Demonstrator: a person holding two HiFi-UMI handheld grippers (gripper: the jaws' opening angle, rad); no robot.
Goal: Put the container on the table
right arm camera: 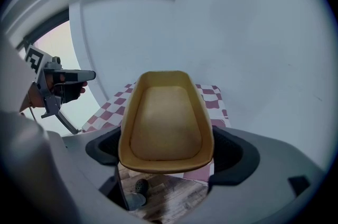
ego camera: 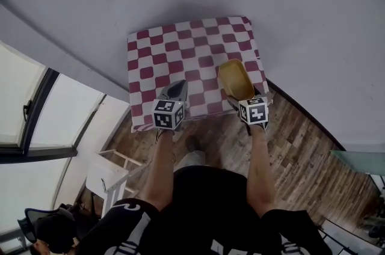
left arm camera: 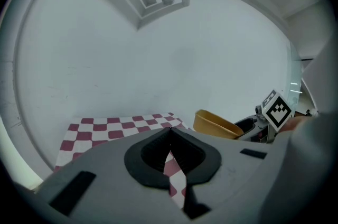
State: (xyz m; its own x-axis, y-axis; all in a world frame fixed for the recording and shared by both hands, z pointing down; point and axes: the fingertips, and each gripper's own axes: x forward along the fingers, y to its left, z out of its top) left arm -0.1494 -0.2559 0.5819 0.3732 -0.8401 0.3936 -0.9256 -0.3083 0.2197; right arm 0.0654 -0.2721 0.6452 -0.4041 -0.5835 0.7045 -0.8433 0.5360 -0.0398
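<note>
An empty yellow oval container (ego camera: pixel 236 79) hangs in the air over the front right corner of the table (ego camera: pixel 180 49), which wears a red and white checked cloth. My right gripper (ego camera: pixel 243 100) is shut on the container's near end, with a jaw on each side of the container (right arm camera: pixel 166 122). My left gripper (ego camera: pixel 175 90) hovers over the cloth's front edge, to the left of the container, its jaws shut with the tips touching and nothing between them. The left gripper view shows the container (left arm camera: pixel 215 125) off to the right.
A plain white wall stands right behind the table. Wooden floor (ego camera: pixel 301 151) lies in front of the table, with the person's shoe (ego camera: pixel 194 143) on it. A white stool (ego camera: pixel 111 172) and a window (ego camera: pixel 36 121) are at the left.
</note>
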